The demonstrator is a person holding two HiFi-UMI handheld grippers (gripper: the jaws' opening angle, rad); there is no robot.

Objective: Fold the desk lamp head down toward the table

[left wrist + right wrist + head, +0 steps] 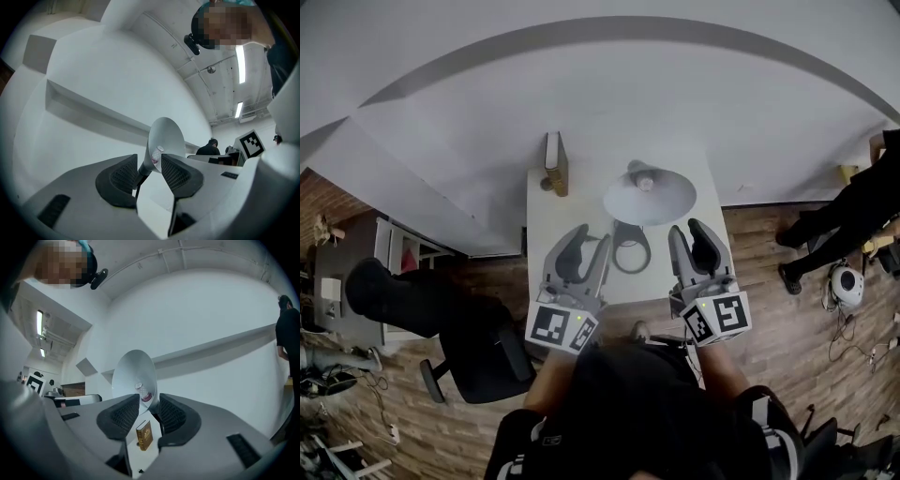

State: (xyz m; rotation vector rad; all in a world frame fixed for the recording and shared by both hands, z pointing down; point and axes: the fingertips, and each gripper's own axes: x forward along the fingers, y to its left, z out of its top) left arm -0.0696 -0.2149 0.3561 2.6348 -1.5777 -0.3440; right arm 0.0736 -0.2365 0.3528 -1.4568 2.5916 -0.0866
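A white desk lamp stands on the small white table (pixel 565 225). Its cone-shaped head (pixel 649 194) opens upward, so the bulb shows, and its ring base (pixel 630 248) lies in front of it. My left gripper (pixel 589 242) hovers open over the table's near edge, left of the base. At the near right edge my right gripper (pixel 691 234) is also open. Neither touches the lamp. In the left gripper view the lamp head (pixel 168 136) shows beyond the open left gripper (pixel 150 166). In the right gripper view the lamp head (pixel 133 373) rises beyond the open right gripper (pixel 149 411).
A brown book (pixel 555 163) stands upright at the table's far left, and this book (pixel 144 435) also shows between the right jaws. A black office chair (pixel 464 352) is on the left. A person in black (pixel 853 211) stands at the right on the wood floor. A white wall is behind the table.
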